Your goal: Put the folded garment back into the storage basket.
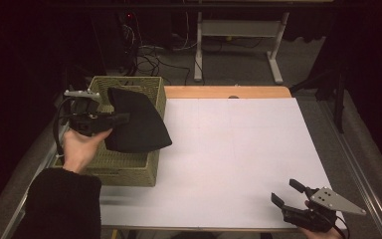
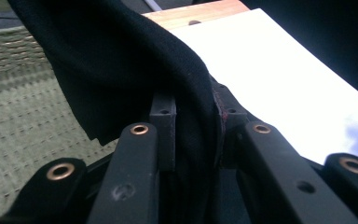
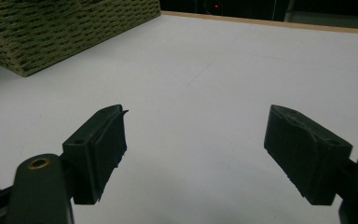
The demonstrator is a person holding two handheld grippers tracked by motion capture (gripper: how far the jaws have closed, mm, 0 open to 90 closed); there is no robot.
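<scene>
White table (image 1: 238,164): left gripper (image 1: 122,118) lifts black cloth (image 1: 139,122) over basket (image 1: 129,174).

In the high view, the black cloth (image 1: 138,122) covers a part of the woven basket (image 1: 129,169), so the inside of the basket near its right rim is hidden. The tips of the left gripper (image 1: 122,118) go into the cloth and cannot be seen there. The person's right hand (image 1: 323,233) is cut off by the bottom edge, at the near right corner of the tabletop (image 1: 229,149).

In the left gripper view, the cloth (image 2: 121,60) is cut by the top edge, and its fold between the jaws hides the pads. The far edge of the tabletop (image 2: 279,79) is blurred.

In the right gripper view, the basket (image 3: 65,32) is cut by the top and left edges.
</scene>
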